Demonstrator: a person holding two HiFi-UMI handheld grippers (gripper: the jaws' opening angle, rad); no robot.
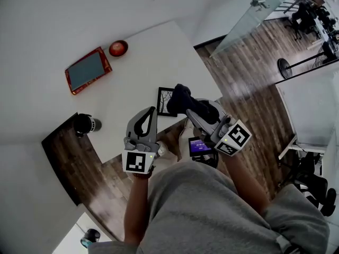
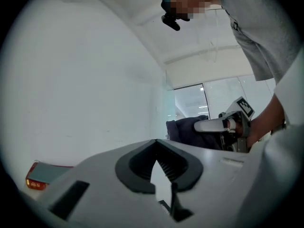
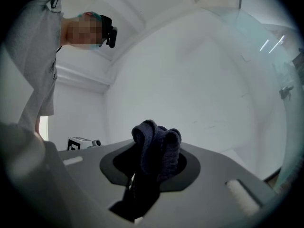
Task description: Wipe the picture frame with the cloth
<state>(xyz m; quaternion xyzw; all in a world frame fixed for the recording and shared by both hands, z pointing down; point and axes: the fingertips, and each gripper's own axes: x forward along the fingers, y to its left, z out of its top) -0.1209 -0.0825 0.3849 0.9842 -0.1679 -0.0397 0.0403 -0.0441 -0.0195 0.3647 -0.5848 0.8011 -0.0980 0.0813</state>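
Note:
A small black picture frame point(image 1: 164, 100) lies flat on the white table point(image 1: 137, 73), near its front edge; the cloth hides its right side. My right gripper point(image 1: 192, 109) is shut on a dark blue cloth point(image 1: 183, 99), which bunches up out of the jaws in the right gripper view point(image 3: 157, 147). The right gripper point(image 3: 153, 171) points level, toward a white wall. Left of it in the head view, my left gripper point(image 1: 149, 114) is held up off the table. Its jaws point(image 2: 158, 156) are shut with nothing between them. The left gripper view also catches the cloth point(image 2: 184, 129).
A red-rimmed tray point(image 1: 88, 70) and a red bowl point(image 1: 118, 48) sit at the table's far left. A black cup point(image 1: 85, 124) stands by the table's left corner. Wooden floor and a glass partition point(image 1: 254, 15) lie to the right.

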